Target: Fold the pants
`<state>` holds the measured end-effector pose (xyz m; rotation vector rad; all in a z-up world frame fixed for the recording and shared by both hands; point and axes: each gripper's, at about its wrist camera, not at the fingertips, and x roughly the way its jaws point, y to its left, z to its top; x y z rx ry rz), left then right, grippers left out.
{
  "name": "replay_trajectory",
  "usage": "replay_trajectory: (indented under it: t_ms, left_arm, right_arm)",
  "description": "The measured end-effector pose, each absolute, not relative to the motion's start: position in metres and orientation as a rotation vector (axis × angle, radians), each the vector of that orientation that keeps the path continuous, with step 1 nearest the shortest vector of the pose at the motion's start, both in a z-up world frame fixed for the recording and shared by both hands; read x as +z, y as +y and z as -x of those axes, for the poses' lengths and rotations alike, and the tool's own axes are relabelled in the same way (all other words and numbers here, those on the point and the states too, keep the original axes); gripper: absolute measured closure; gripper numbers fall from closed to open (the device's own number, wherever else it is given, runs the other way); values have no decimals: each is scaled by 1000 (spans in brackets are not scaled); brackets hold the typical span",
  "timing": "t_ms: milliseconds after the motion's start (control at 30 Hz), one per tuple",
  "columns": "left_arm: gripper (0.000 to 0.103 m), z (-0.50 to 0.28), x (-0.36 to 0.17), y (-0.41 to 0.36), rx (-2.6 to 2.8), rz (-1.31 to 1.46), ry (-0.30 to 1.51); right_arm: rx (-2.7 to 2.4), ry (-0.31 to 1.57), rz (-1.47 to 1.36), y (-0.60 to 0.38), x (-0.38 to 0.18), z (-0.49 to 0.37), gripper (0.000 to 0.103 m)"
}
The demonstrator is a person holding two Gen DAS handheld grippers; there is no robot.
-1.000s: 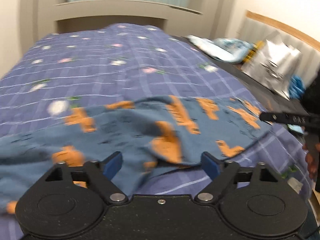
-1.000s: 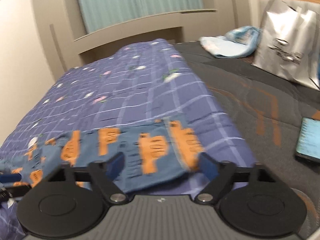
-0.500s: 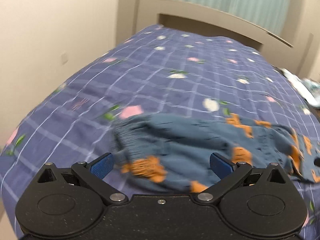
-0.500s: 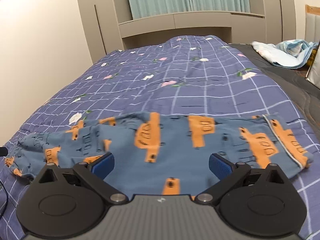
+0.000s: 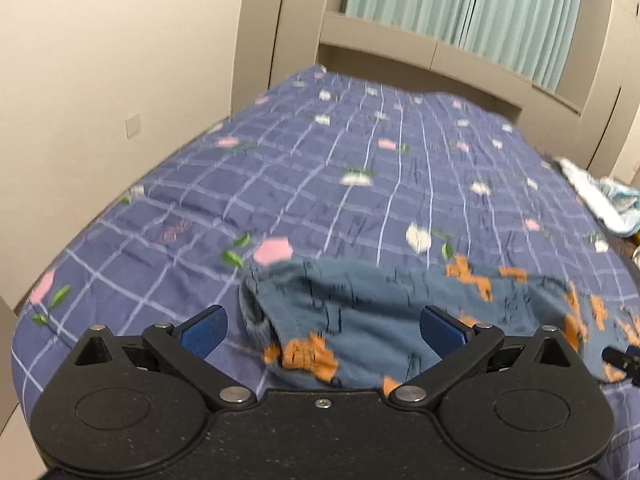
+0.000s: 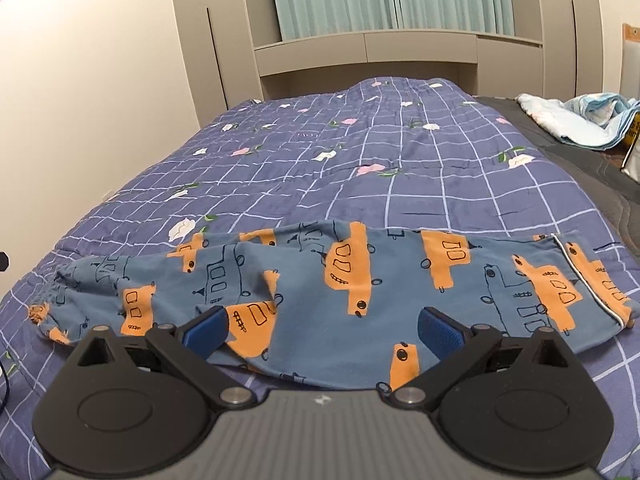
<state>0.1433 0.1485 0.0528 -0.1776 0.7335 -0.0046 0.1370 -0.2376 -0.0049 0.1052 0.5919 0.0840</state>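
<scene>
**Right wrist view: both grippers wide open over the pants**

Ahead of both grippers spreads the purple checked floral quilt (image 6: pixel 400 168). On it, just beyond the blue pads, the blue pants (image 6: pixel 360 276) with orange vehicle prints lie flat. The right gripper (image 6: pixel 322 330) is spread fully, grasping nothing. The left gripper (image 5: pixel 322 326) is likewise released, the elastic waistband (image 5: pixel 256 304) ahead between its pads. No writing is legible.

Left gripper (image 5: pixel 323 326): matte black speckled body, 2 round discs up front, angled black link arms, silver rivets at pivots, 1 small centre screw, blue textured pads (image 5: pixel 202 330). Right gripper (image 6: pixel 323 328): same black discs and arms, same blue pads (image 6: pixel 440 332), but ribbed grey body with tiny white mark.
</scene>
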Motion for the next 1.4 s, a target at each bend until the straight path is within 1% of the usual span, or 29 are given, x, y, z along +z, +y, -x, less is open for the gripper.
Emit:
replay_trajectory:
  t_ms: [167,267,333,367,433,500,767,833,867,900,967,1000,1033,1067,1100,1233,1400]
  left_arm:
    - [1,-144,31,142,-29,157,782]
    - [9,-147,22,147,-38,208,774]
    - [22,-149,18,151,-49,237,767]
    - [25,-150,17,152,-52,243,764]
    - [43,-154,15,154,-63,249,766]
    - [50,-159,11,157,-66,255,782]
    - [47,-171,-1,169,2,280,854]
    - [51,-171,0,169,-8,278,850]
    - [53,-172,0,168,-15,280,848]
    - [57,-173,0,167,-20,280,847]
    - [61,-175,0,165,-16,269,848]
    - [67,-177,0,164,-12,263,852]
    - [80,-179,-1,164,-8,260,858]
    - [89,-180,-2,164,0,254,863]
    - [95,-181,-2,165,7,247,865]
    - [98,-179,6,167,10,212,833]
    - [98,-179,12,177,37,175,822]
  right_arm:
    - [69,581,-69,-228,-8,-131,0]
    - [71,580,-63,-221,-11,-128,0]
    - [75,585,-61,-217,-13,-126,0]
    - [76,585,-56,-215,-14,-125,0]
    - [77,585,-52,-212,-14,-124,0]
    - [80,587,-52,-210,-15,-123,0]
    - [93,586,-36,-203,-16,-126,0]
    - [96,588,-36,-203,-17,-127,0]
    - [96,590,-35,-203,-17,-128,0]
    - [96,593,-35,-203,-18,-129,0]
    - [95,597,-35,-202,-19,-130,0]
    - [95,598,-36,-202,-20,-130,0]
    - [95,598,-36,-202,-20,-130,0]
    - [95,599,-35,-202,-21,-130,0]
    - [93,599,-33,-202,-21,-131,0]
    - [86,598,-20,-202,-22,-133,0]
    - [70,588,-8,-205,-21,-136,0]
